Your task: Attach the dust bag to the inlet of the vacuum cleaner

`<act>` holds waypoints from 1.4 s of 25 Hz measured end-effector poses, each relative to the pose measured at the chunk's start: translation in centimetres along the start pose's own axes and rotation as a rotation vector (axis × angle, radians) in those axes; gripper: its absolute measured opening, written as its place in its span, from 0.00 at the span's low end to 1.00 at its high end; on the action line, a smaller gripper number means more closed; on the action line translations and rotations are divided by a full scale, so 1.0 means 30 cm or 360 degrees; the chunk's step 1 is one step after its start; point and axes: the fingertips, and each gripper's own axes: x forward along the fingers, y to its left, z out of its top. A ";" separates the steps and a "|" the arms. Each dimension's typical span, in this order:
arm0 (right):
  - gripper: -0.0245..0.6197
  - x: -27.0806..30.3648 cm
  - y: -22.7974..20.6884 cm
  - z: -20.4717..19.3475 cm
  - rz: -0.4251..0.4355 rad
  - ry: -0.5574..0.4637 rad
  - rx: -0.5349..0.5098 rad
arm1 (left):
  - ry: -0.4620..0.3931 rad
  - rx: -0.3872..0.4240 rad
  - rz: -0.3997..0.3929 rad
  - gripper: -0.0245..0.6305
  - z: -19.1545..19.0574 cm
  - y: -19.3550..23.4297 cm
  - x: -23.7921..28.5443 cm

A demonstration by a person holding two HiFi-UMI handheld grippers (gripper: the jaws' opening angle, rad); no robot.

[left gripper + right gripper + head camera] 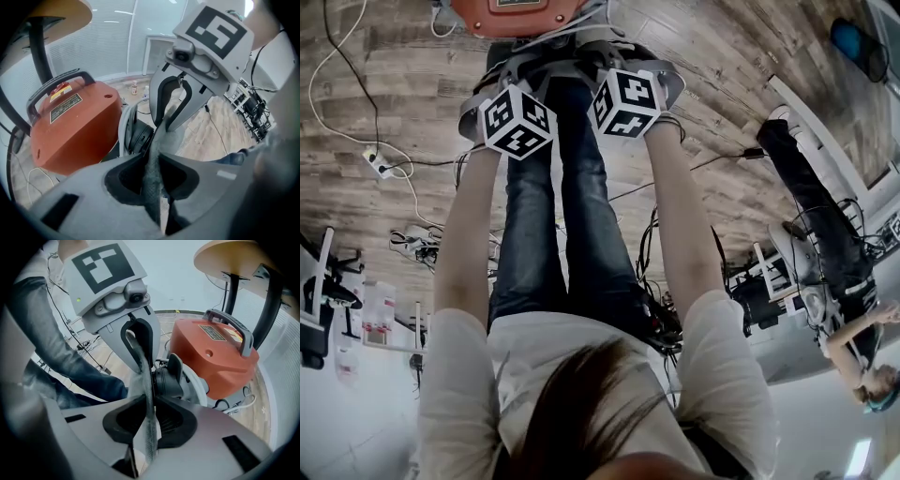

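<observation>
Wooden floor (750, 56), loose cables (649, 251), orange vacuum cleaner (517, 14)

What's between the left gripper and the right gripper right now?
The grey dust bag stretches between them, clamped by the left gripper and right gripper; both gripper views show it.

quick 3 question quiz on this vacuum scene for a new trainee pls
1. True or false: the left gripper has nothing between its jaws.
2. Which colour is the body of the vacuum cleaner? A blue, B orange-red, C green.
3. Fill in: the right gripper is shut on the grey ____.
Key: 1 false, it pinches the dust bag; 2 B; 3 dust bag.
</observation>
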 end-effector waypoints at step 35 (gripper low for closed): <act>0.36 -0.018 -0.012 0.019 0.0058 0.0084 0.0424 | -0.0038 -0.0387 -0.0062 0.37 0.001 0.025 -0.036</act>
